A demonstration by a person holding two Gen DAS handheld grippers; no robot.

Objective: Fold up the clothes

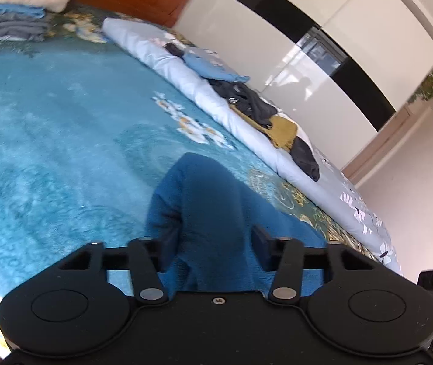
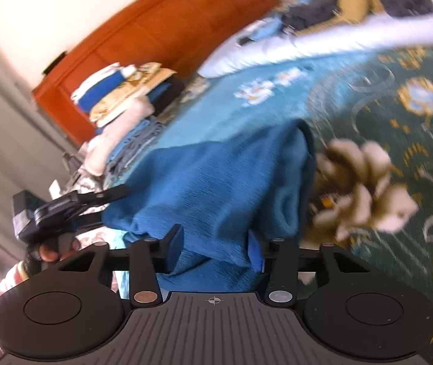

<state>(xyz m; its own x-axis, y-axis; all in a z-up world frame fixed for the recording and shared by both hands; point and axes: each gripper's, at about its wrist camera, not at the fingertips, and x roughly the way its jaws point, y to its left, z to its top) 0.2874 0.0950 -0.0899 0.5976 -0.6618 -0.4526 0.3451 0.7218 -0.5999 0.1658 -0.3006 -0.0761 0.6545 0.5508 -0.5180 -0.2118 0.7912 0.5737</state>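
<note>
Bed (image 1: 49, 127), covered by a teal floral spread, carries everything shown. Along its far edge lies a pale rolled duvet (image 1: 161, 57), and on that a loose heap of unfolded clothes (image 1: 253, 103) in dark grey, light blue and mustard. At the headboard (image 2: 161, 27) corner stand folded stacks (image 2: 125, 91), with a grey and blue folded pile (image 1: 6, 21) beside them in the left wrist view.

The blue garment (image 2: 216, 176) lies at the near edge of the bed, bunched and partly lifted. The left gripper (image 1: 213, 243) and the right gripper (image 2: 215, 248) each have a fold of it between their half-closed fingers. The cloth fills both gaps and seems to be pinched, though pad contact is not sharply visible. The right wrist view also shows the left tool, held by a hand (image 2: 52, 251), at the cloth's opposite side.

Judged progress: several items are folded and stacked; this garment is mid-fold, and the heap remains. Nothing obstructs the open spread ahead; motion blur obscures fine detail.
</note>
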